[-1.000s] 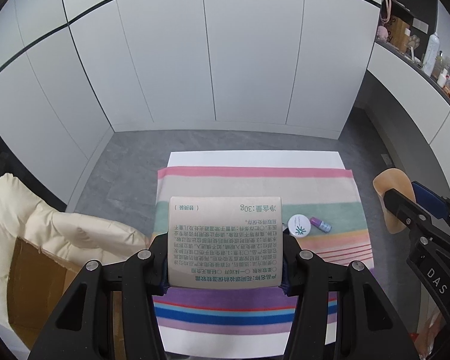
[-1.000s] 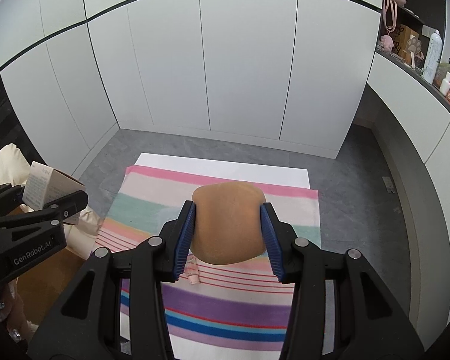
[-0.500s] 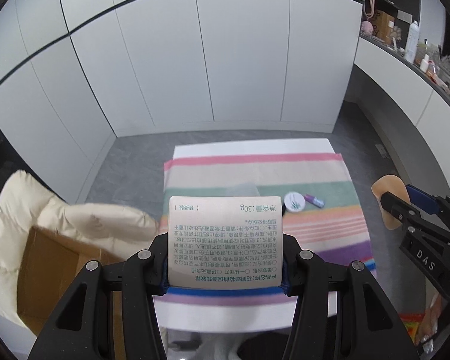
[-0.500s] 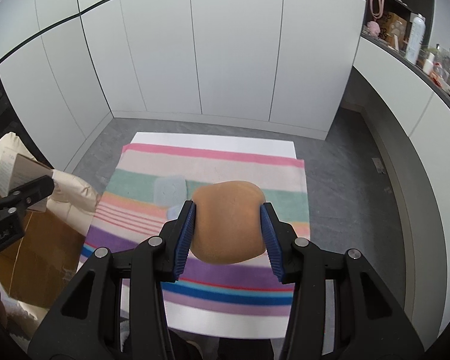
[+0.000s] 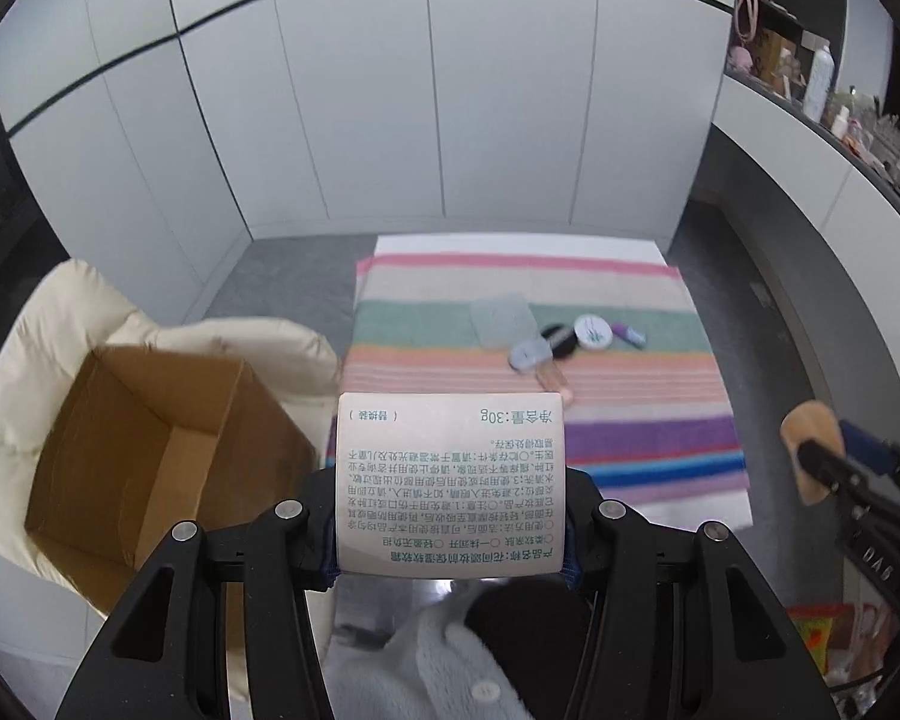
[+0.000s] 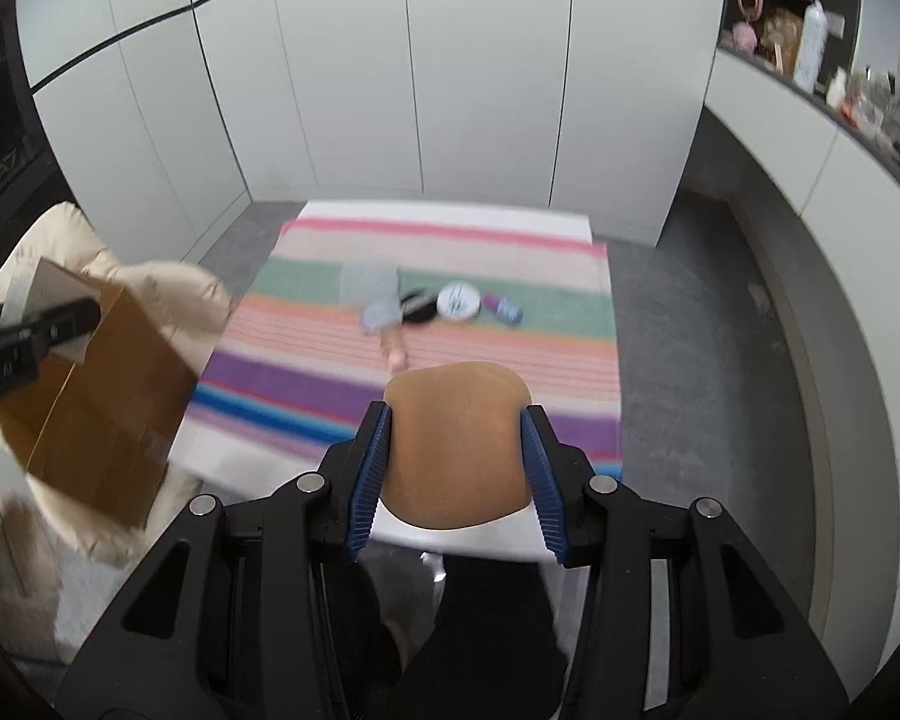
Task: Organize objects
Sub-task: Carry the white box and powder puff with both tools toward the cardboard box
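Observation:
My left gripper [image 5: 450, 531] is shut on a pale printed carton [image 5: 450, 480], held over the near edge of the striped cloth [image 5: 630, 420]. An open cardboard box [image 5: 150, 462] sits to its left on a cream padded jacket [image 5: 30, 360]. My right gripper [image 6: 456, 468] is shut on a tan oval puff [image 6: 456, 444], and appears at the right edge of the left wrist view [image 5: 834, 468]. Small items lie mid-cloth: a grey pouch [image 5: 501, 318], a round white tin [image 5: 593, 331], a black compact [image 5: 561, 336], a purple tube [image 5: 629, 333].
White cabinet doors line the back. A counter with bottles [image 5: 819, 84] runs along the right. The person's grey fleece [image 5: 450, 660] and dark clothing fill the bottom of both views. A colourful bag [image 5: 828, 642] sits low right.
Both grippers have drawn back from the cloth toward the person, each still holding its object. The cardboard box has come into fuller view on the left.

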The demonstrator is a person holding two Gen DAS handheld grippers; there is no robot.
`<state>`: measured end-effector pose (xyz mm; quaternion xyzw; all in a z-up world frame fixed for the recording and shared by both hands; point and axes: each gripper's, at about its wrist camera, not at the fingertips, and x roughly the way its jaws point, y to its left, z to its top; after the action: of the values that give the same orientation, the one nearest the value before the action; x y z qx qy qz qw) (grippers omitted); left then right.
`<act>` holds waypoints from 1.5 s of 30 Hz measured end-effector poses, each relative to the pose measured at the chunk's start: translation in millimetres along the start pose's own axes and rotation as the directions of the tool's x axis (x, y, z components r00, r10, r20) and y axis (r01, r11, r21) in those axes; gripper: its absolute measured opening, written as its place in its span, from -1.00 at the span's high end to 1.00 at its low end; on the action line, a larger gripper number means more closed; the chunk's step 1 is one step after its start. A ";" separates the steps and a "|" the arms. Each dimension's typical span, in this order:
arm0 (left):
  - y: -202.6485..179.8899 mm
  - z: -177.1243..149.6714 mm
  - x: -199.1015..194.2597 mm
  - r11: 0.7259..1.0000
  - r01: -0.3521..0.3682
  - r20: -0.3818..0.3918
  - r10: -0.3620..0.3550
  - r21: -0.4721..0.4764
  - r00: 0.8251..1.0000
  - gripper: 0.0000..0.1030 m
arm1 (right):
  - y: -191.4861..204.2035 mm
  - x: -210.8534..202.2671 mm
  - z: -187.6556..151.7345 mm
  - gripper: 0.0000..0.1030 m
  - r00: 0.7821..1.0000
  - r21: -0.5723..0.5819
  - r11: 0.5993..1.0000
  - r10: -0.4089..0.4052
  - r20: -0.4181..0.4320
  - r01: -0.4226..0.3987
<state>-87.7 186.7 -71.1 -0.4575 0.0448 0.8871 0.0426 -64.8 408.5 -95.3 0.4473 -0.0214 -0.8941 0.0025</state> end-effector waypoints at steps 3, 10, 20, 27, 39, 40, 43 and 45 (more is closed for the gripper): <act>7.0 -12.7 -3.1 1.000 0.005 -0.018 -0.005 -0.004 1.000 -0.03 | -1.8 -0.9 -23.1 0.11 0.999 0.035 0.999 0.018 -0.043 -0.016; 30.0 -22.0 -1.1 1.000 -0.003 -0.041 0.002 -0.011 0.999 -0.03 | -2.3 -6.6 -41.7 0.11 0.998 0.068 0.998 0.005 -0.069 0.000; 58.8 -26.2 -8.6 0.998 -0.028 -0.014 0.027 -0.058 1.000 -0.03 | 23.6 -12.4 -30.8 0.11 0.998 0.028 0.999 -0.017 -0.060 0.018; 96.1 -42.5 -12.4 0.990 -0.071 -0.035 0.067 -0.124 0.997 -0.03 | 73.9 -10.4 -21.8 0.11 0.998 -0.058 0.998 0.035 -0.053 -0.038; 194.9 -83.1 -22.0 0.937 -0.180 -0.103 0.156 -0.300 0.982 -0.03 | 203.3 0.3 -15.2 0.11 0.976 -0.278 0.936 0.197 -0.095 -0.216; 204.4 -89.0 -25.0 0.929 -0.195 -0.108 0.169 -0.314 0.980 -0.03 | 218.8 -0.4 -14.8 0.11 0.971 -0.300 0.923 0.220 -0.099 -0.240; 228.1 -106.1 -31.9 0.908 -0.229 -0.120 0.199 -0.352 0.973 -0.03 | 251.6 -2.1 -16.9 0.10 0.959 -0.351 0.893 0.259 -0.110 -0.282; 244.4 -118.6 -37.5 0.890 -0.254 -0.131 0.220 -0.379 0.967 -0.03 | 275.2 0.1 -19.6 0.10 0.949 -0.383 0.868 0.288 -0.128 -0.315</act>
<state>1.3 -71.2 -99.1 -0.4847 -0.0767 0.8564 -0.1607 -53.2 132.8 -95.9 0.4582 0.0919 -0.8526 0.2338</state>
